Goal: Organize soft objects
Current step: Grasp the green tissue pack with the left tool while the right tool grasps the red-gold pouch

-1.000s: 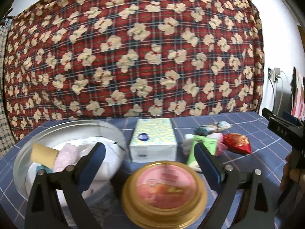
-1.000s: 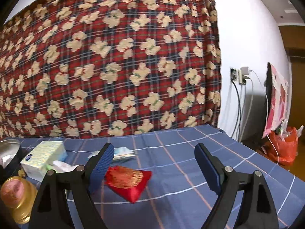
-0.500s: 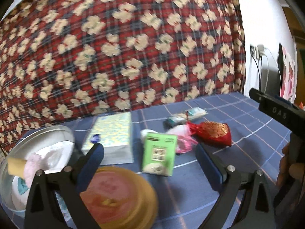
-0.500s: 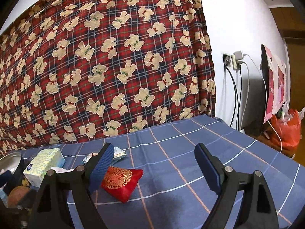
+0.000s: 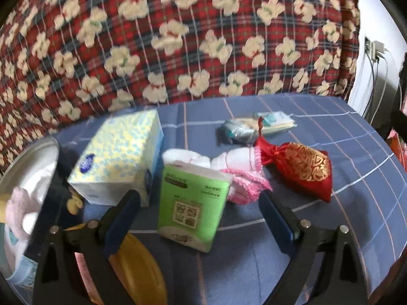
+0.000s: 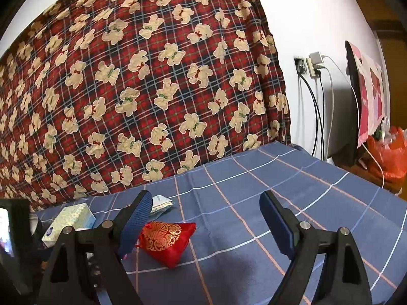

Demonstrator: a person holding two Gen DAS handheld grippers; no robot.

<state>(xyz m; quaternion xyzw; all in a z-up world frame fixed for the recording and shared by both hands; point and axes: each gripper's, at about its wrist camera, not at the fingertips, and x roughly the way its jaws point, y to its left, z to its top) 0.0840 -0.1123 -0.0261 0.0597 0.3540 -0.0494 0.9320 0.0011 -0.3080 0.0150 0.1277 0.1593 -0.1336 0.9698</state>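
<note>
Both the left gripper (image 5: 199, 219), framing a green tissue pack (image 5: 193, 207), and the right gripper (image 6: 204, 222) gape empty over the blue checked cloth (image 6: 279, 190).

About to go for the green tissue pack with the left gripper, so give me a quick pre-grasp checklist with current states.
1. left gripper open: ok, jaws spread wide, nothing held.
2. green tissue pack lined up between the pads: ok, roughly centred.
3. Pack clear of neighbours: not ok, pink and white cloth bunches against its right side and the tissue box sits close on its left.
4. right gripper out of the way: ok, open and empty, over bare blue cloth.
5. Picture sharp: not ok, left view blurred.
</note>
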